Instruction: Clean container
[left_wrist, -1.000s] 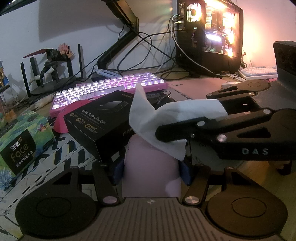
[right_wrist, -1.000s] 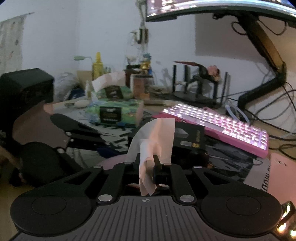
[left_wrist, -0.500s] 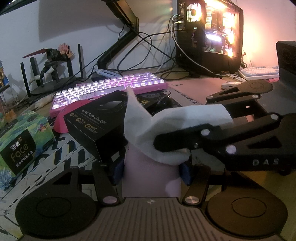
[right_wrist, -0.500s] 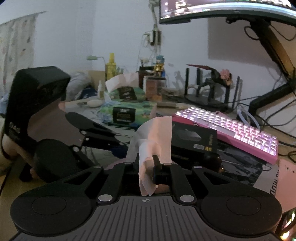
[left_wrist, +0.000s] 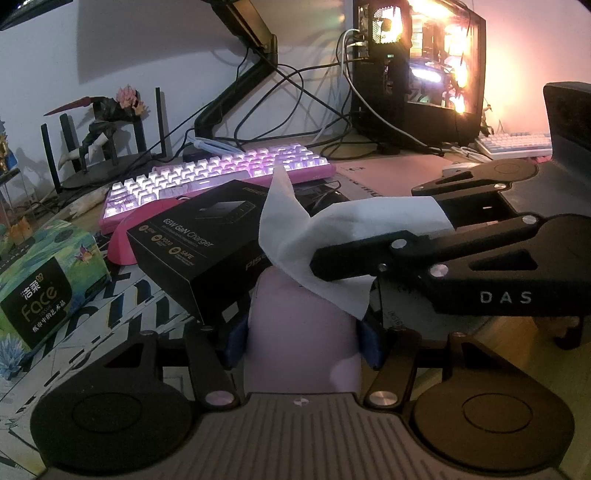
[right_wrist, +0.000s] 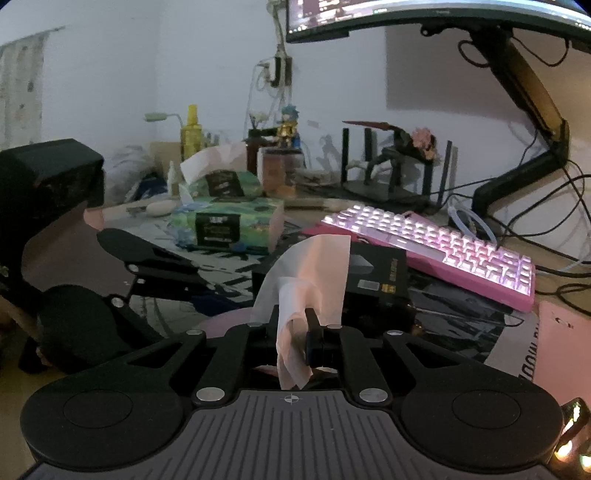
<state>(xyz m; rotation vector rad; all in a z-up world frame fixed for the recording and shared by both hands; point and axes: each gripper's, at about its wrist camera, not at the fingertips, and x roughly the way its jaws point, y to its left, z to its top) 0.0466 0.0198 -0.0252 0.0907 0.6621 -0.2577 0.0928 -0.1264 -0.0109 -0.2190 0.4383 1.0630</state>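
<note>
Clamping the pink container (left_wrist: 301, 332), the left hand-held gripper (left_wrist: 301, 343) tilts down; the right hand-held gripper (right_wrist: 295, 332) pinches tissue (left_wrist: 332, 236) above

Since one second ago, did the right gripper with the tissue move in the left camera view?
Yes. The right gripper dipped lower against the black charger box, then came back near its first place.

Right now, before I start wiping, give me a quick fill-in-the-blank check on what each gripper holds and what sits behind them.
1. The left gripper is shut on a pale ____ container.
2. The right gripper pinches a white ____ between its fingers.
3. Just behind the container lies a black charger box, and behind that a glowing pink ____.
4. In the left wrist view, a green tissue pack lies on the ____ side.

Missing words: pink; tissue; keyboard; left
</note>
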